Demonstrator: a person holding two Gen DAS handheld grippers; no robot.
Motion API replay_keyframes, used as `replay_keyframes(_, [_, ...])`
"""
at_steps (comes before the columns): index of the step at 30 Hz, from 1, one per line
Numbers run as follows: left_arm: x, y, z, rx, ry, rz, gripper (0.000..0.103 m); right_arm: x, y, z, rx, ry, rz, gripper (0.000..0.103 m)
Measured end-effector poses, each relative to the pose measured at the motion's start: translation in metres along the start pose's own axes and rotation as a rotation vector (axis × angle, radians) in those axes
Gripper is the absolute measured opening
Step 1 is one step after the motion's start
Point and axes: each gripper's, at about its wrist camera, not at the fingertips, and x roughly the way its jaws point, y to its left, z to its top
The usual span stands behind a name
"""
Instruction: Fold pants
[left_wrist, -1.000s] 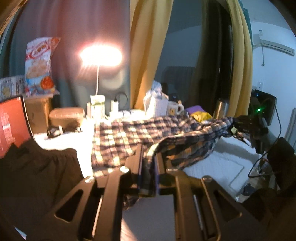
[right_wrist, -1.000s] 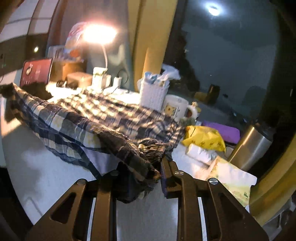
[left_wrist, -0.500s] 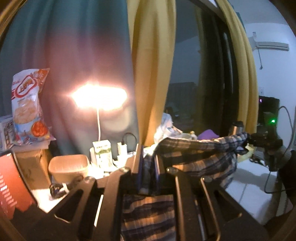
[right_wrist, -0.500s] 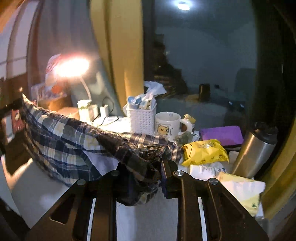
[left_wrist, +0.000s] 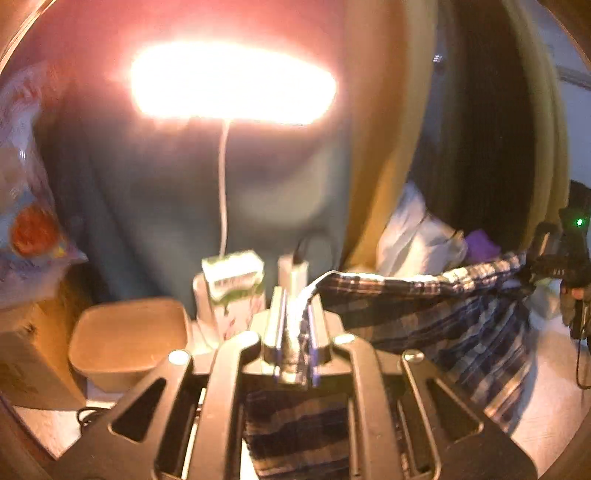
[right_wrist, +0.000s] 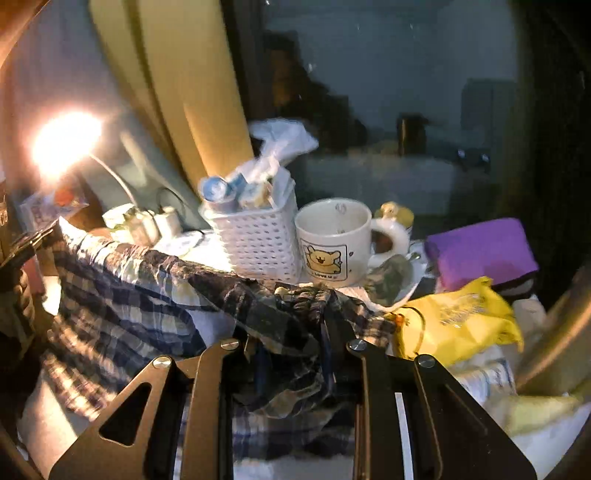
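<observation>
The plaid pants (left_wrist: 424, 306) hang in the air, stretched between my two grippers. My left gripper (left_wrist: 295, 314) is shut on one end of the upper edge, and fabric hangs down under it. The right gripper shows far right in the left wrist view (left_wrist: 554, 258), holding the other end. In the right wrist view my right gripper (right_wrist: 295, 332) is shut on bunched plaid fabric (right_wrist: 147, 295). The cloth runs left to the left gripper (right_wrist: 26, 243) at the frame's edge. The pants' lower part is hidden below both grippers.
A lit desk lamp (left_wrist: 232, 81) glares behind a tan lidded box (left_wrist: 129, 336) and a small carton (left_wrist: 234, 280). A white basket (right_wrist: 258, 240), a bear mug (right_wrist: 332, 240), a purple pad (right_wrist: 480, 251), a yellow bag (right_wrist: 454, 321) and a steel flask (right_wrist: 554, 332) crowd the table's back.
Both grippers have lifted the pants off the table and carried them toward the back of the table. The cloth now hangs stretched between them.
</observation>
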Motion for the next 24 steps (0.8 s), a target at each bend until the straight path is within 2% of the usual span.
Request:
replay_keyframes(2, [0.025, 0.007, -0.008, -0.009, 0.064, 0.015, 0.011, 0.021, -0.002, 0.003, -0.005, 0.031, -0.035, 0.025])
replay_keyframes(5, [0.051, 0.012, -0.019, -0.012, 0.106, 0.035, 0.012, 0.05, -0.005, 0.003, -0.004, 0.081, -0.069, 0.025])
replay_keyframes(10, [0.086, 0.019, -0.032, -0.012, 0.2, 0.134, 0.013, 0.077, -0.011, -0.001, -0.002, 0.125, -0.125, 0.026])
replay_keyframes(12, [0.089, 0.024, -0.035, -0.01, 0.211, 0.177, 0.014, 0.083, -0.014, -0.004, 0.002, 0.137, -0.136, 0.03])
replay_keyframes(16, [0.08, 0.035, -0.032, -0.033, 0.204, 0.203, 0.017, 0.086, -0.02, -0.007, 0.016, 0.139, -0.164, 0.041])
replay_keyframes(19, [0.062, 0.034, -0.025, -0.033, 0.196, 0.18, 0.018, 0.079, -0.022, -0.007, 0.007, 0.117, -0.199, 0.057])
replay_keyframes(22, [0.044, 0.028, -0.019, -0.028, 0.179, 0.176, 0.021, 0.063, -0.027, -0.006, 0.01, 0.089, -0.228, 0.061])
replay_keyframes(24, [0.032, 0.018, -0.018, -0.025, 0.183, 0.147, 0.026, 0.049, -0.03, -0.006, 0.021, 0.065, -0.235, 0.062])
